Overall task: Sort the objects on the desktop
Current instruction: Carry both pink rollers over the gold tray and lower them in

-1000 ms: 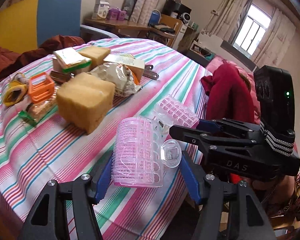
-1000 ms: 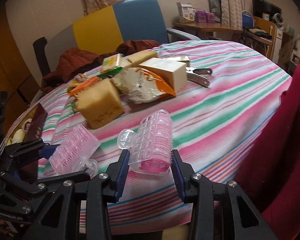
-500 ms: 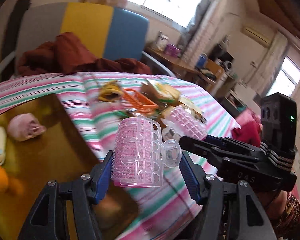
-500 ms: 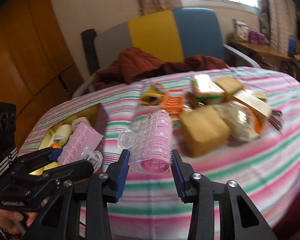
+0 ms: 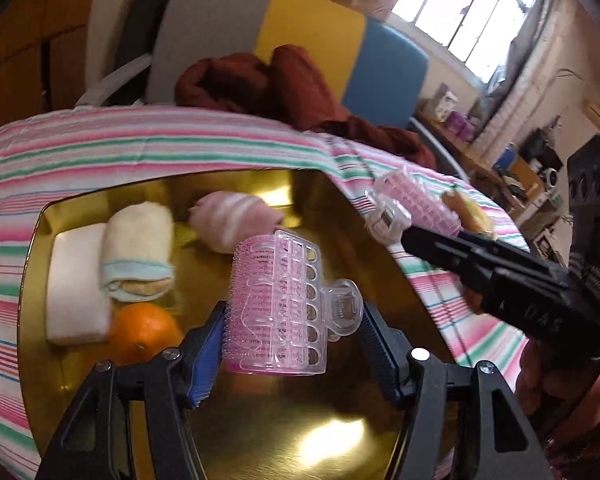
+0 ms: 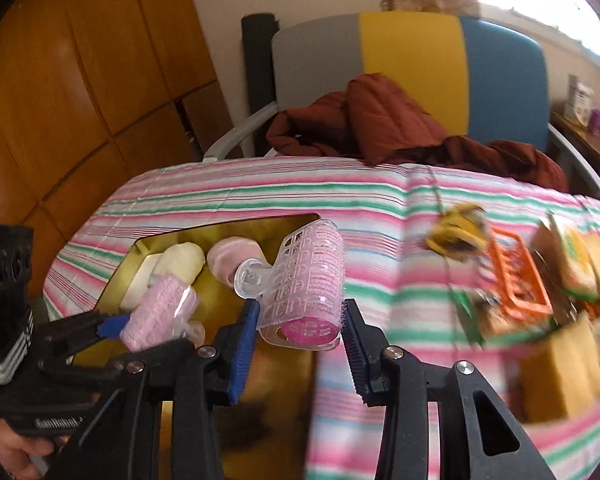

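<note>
Left gripper (image 5: 290,338): blue pads clamped on a pink hair roller (image 5: 274,304) with a clear clip, held above the gold tray (image 5: 260,432). The clip's tab sticks out toward the right pad.

Right gripper (image 6: 300,336): pads pressed on a second pink hair roller (image 6: 306,280), clear clip tab pointing left. It hangs over the tray's right edge, where gold meets the striped tablecloth (image 6: 380,208).

In the left wrist view the right gripper enters from the right, its roller just past the tray's far right rim. In the right wrist view the left gripper shows at lower left, with a hand (image 6: 10,454) on its grip.

In the tray: an orange (image 5: 142,334) nearest, touching a flat white cloth (image 5: 74,280); beside that a rolled cream towel (image 5: 138,254); further back a rolled pink towel (image 5: 232,220).

Further out on the cloth, right side, blurred: an orange plastic holder (image 6: 516,280), a yellow block (image 6: 564,372), packets, a yellowish clump (image 6: 456,232).

Beyond the table: a grey, yellow and blue chair (image 6: 412,72) with a dark red garment (image 6: 380,124) heaped on it.
</note>
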Available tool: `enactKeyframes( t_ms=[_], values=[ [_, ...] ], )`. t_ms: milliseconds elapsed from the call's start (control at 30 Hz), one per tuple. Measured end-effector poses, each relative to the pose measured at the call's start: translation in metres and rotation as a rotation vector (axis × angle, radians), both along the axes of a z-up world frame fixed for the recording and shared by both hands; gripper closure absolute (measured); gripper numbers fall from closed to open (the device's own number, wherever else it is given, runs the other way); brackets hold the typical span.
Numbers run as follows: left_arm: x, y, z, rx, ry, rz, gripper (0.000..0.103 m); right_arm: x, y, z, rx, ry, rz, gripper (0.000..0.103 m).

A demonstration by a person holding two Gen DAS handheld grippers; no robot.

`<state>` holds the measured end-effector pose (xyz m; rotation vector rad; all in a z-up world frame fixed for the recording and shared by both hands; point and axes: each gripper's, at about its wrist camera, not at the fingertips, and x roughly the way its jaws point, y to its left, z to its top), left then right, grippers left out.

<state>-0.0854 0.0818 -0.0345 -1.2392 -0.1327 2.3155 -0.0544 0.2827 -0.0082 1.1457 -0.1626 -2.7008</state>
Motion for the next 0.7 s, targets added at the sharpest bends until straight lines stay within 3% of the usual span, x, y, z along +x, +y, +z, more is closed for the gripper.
enactKeyframes(
  t_ms=[200, 300, 533, 700],
  values=[
    [-0.025, 0.000, -0.016, -0.074, -0.041, 0.037, 0.038, -0.055, -0.025, -0.018, 0.053, -0.062, 0.045, 0.059],
    [-0.034, 0.003, -0.023, -0.104, -0.071, 0.070, 0.038, -0.068, -0.026, -0.028, 0.087, -0.094, 0.022, 0.026],
    [-0.032, 0.000, -0.021, -0.085, -0.082, 0.114, 0.037, -0.036, -0.004, -0.019, -0.012, -0.032, -0.040, 0.024],
    [-0.028, -0.010, -0.011, -0.027, -0.078, 0.161, 0.037, -0.014, 0.010, -0.011, -0.069, 0.003, -0.088, 0.024]
  ],
)
